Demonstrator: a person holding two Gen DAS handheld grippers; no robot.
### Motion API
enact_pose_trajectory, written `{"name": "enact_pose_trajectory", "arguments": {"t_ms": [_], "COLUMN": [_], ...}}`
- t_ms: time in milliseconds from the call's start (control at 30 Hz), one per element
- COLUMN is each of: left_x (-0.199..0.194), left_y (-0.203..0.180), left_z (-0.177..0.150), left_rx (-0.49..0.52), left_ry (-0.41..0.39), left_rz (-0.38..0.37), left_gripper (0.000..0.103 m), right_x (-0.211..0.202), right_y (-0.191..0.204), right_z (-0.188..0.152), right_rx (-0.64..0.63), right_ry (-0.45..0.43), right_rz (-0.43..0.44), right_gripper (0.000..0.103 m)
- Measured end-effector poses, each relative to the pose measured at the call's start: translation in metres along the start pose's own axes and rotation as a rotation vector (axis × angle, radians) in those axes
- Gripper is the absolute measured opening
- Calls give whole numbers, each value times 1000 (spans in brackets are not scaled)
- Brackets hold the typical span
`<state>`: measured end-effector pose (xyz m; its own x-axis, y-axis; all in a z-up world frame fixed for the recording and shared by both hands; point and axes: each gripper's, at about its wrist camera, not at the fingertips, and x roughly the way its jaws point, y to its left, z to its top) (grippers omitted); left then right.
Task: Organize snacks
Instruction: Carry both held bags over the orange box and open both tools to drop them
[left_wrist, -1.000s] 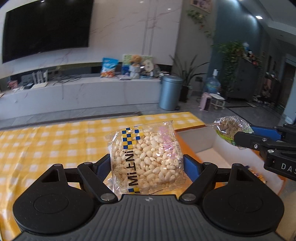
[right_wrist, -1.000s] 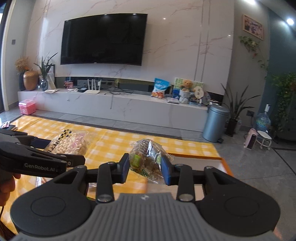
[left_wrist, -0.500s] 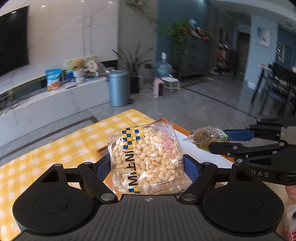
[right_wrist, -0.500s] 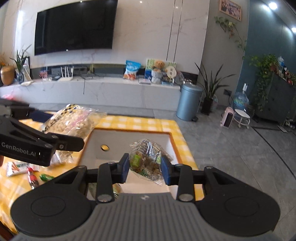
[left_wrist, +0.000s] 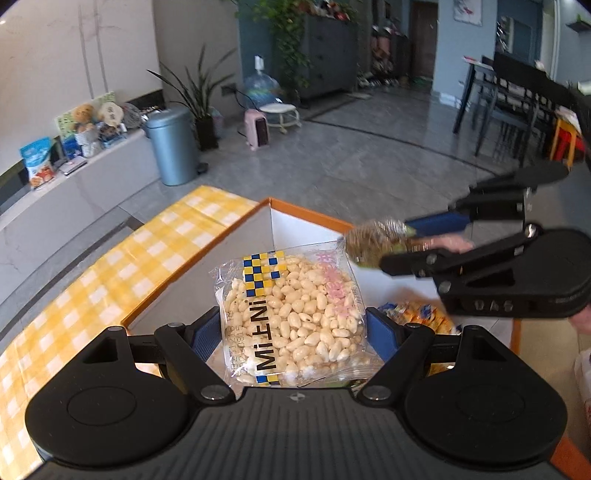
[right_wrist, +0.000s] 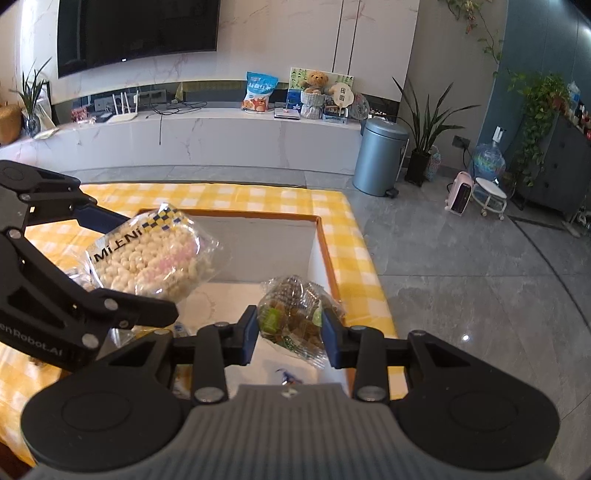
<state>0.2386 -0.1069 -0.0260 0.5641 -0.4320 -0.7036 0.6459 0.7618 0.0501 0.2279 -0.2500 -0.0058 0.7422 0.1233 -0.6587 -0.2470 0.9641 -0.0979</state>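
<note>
Having come over the box (right_wrist: 325, 243), both claws grip their snack bags (left_wrist: 295, 314) (right_wrist: 295, 317), ready for release.

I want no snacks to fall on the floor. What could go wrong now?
Both bags hang over the orange-rimmed box. The brown snack bag in the right gripper sits near the box's wall by the table edge, so it might drop outside. The two grippers are close; the left gripper with its puffed-rice bag could bump it.
</note>
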Motion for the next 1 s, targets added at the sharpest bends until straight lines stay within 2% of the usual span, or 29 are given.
{"name": "enact_pose_trajectory", "arguments": {"t_ms": [267,400,533,633,833,1000], "left_x": [19,26,28,30,36,50], "left_y": [-1,3,3,-2,-1,4], "left_z": [-3,-8,-9,-7,-5,-3], "left_rx": [117,131,141,168,142,67], "left_ry": [85,128,159,187,224,313], "left_rz": [12,8,12,13,-13,-37], "left_gripper": [94,94,94,94,94,94], "right_x": [15,27,44,51,65,60], "right_y": [12,18,10,14,14,10], "right_z": [9,5,-4,-8,-11,-15], "right_rx": [-79,-76,9,-7,12,20], "right_ry": [-1,59,156,183,243,233], "right_rz": [31,71,126,142,159,143], "right_gripper": [35,35,35,36,40,41]}}
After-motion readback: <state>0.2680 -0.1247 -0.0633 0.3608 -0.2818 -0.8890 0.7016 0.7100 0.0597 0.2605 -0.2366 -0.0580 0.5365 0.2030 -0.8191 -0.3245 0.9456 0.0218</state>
